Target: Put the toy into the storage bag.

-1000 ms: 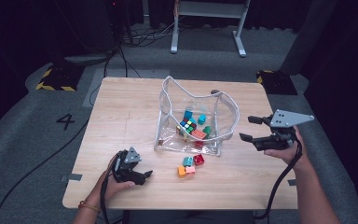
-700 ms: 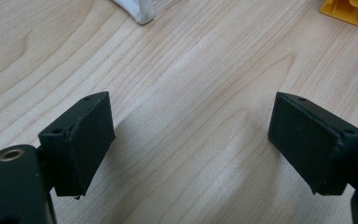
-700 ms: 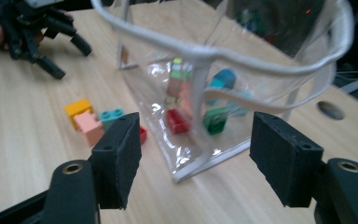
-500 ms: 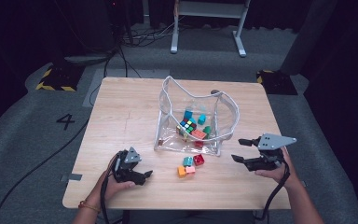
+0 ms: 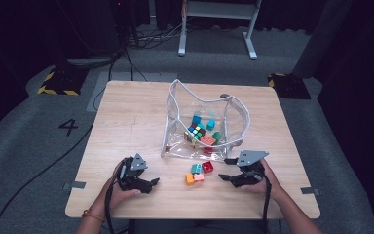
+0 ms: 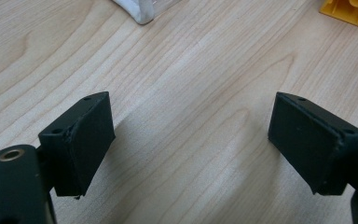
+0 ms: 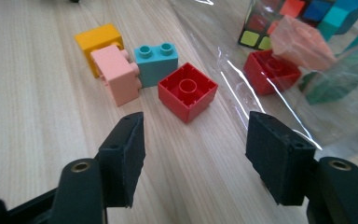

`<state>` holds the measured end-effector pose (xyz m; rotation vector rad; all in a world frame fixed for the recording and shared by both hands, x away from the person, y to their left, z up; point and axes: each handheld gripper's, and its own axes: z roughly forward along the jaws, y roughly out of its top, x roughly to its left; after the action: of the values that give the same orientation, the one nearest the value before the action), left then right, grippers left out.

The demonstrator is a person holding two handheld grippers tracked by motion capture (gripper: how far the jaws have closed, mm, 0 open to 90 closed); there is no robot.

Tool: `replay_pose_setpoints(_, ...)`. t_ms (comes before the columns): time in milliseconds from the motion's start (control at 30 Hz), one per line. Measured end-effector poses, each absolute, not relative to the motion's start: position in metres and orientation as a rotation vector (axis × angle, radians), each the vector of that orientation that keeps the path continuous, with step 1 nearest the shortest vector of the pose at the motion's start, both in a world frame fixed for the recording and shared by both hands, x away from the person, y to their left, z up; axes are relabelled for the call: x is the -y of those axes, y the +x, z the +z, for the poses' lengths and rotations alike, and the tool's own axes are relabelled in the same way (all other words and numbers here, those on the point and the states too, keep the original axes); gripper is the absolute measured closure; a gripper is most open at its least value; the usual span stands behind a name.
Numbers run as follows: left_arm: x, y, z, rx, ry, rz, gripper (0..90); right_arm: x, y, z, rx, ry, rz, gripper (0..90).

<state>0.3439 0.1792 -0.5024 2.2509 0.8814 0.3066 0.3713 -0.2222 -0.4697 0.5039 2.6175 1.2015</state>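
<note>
My left gripper (image 5: 148, 183) rests on the table (image 5: 126, 112) near its near edge, toward the near-left corner; its jaws stand wide apart and hold nothing, with bare wood between them in the left gripper view. My right gripper (image 5: 230, 171) sits near the near edge toward the right, jaws likewise spread wide and empty, pointing toward the table's middle. Between the two grippers, four loose bricks lie clustered: a red brick (image 7: 188, 91), a teal brick (image 7: 155, 61), a pink brick (image 7: 119, 74) and a yellow brick (image 7: 97, 42). The red brick lies just ahead of my right jaws. A clear bag (image 5: 175, 117) stands open at the table's centre, holding more bricks and a puzzle cube (image 5: 196, 130). The table's left half is open wood.
</note>
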Motion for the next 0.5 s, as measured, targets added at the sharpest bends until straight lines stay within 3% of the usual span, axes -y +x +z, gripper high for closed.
replay_pose_setpoints(500, -0.179, 0.344, -0.503, -0.887, 2.248, 0.304, 14.4, 0.182, 0.39, -0.493, -2.634, 0.573, 1.174, 35.4)
